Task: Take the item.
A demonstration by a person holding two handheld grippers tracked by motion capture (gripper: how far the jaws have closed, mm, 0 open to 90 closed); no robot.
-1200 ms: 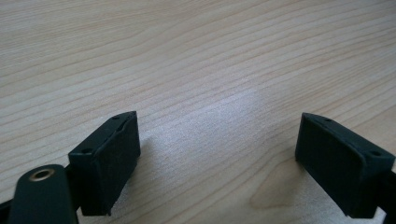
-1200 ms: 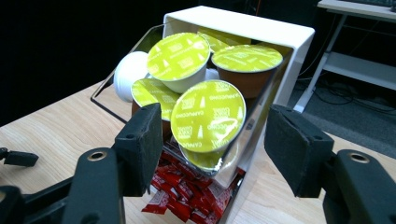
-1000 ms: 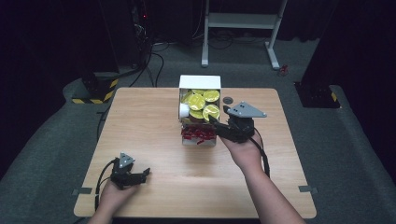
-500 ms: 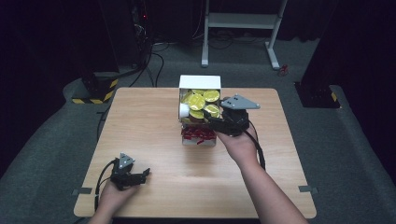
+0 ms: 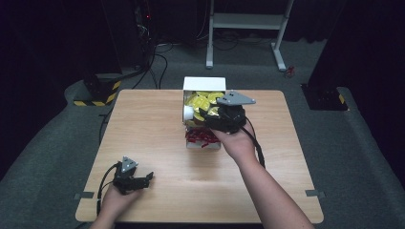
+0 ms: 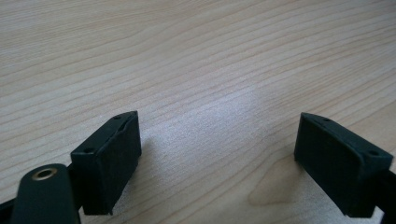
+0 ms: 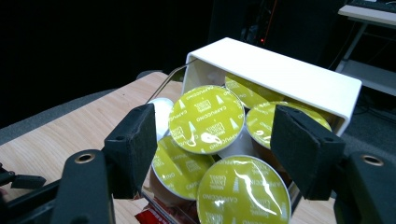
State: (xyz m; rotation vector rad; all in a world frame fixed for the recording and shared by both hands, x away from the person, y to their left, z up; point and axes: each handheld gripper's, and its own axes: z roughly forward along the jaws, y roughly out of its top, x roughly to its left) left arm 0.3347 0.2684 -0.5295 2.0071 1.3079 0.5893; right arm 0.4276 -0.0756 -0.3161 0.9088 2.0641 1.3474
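A white box [image 5: 204,84] lies tipped at the table's far middle, packed with yellow-lidded capsules [image 5: 198,100]. Red packets [image 5: 200,138] fill a clear compartment in front of it. My right gripper [image 5: 206,114] hovers over the capsules. In the right gripper view it [image 7: 212,135] is open and its jaws have just been opening. They frame a capsule [image 7: 206,119] in the box [image 7: 280,70], and the pads touch nothing. My left gripper [image 5: 147,179] rests open at the table's near left. Between its fingertips [image 6: 217,149] there is bare wood.
The wooden table [image 5: 143,124] has free room left and right of the box. A white capsule [image 5: 189,112] pokes out at the box's left side. On the floor beyond stand a white frame [image 5: 248,21], cables and a yellow-black striped base [image 5: 98,90].
My right hand has carried its gripper left and farther back, over the capsules in the box. The left gripper has stayed where it was.
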